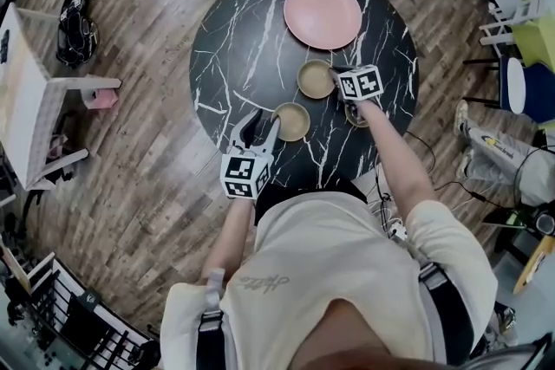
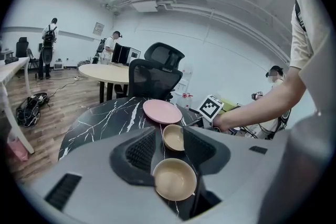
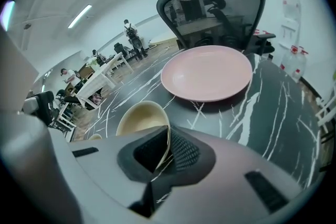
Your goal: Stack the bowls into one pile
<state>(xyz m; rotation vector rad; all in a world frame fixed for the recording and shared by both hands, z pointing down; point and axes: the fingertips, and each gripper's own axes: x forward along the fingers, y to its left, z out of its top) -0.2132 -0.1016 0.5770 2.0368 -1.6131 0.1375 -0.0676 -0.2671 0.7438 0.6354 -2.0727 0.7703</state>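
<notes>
Two bowls lie apart: the right gripper clenches the rim of the far bowl, probably to lift it, while the left gripper hangs released beside the near bowl.

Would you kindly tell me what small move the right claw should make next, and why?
Probably lift straight up: the right claw is shut on the rim of the far bowl, which sits on the table, while the near bowl lies by the open left claw.

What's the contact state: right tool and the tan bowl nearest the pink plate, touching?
Touching. The right gripper view shows the right tool clamped on the rim of the tan bowl, its wall pinched between both pads.
</notes>
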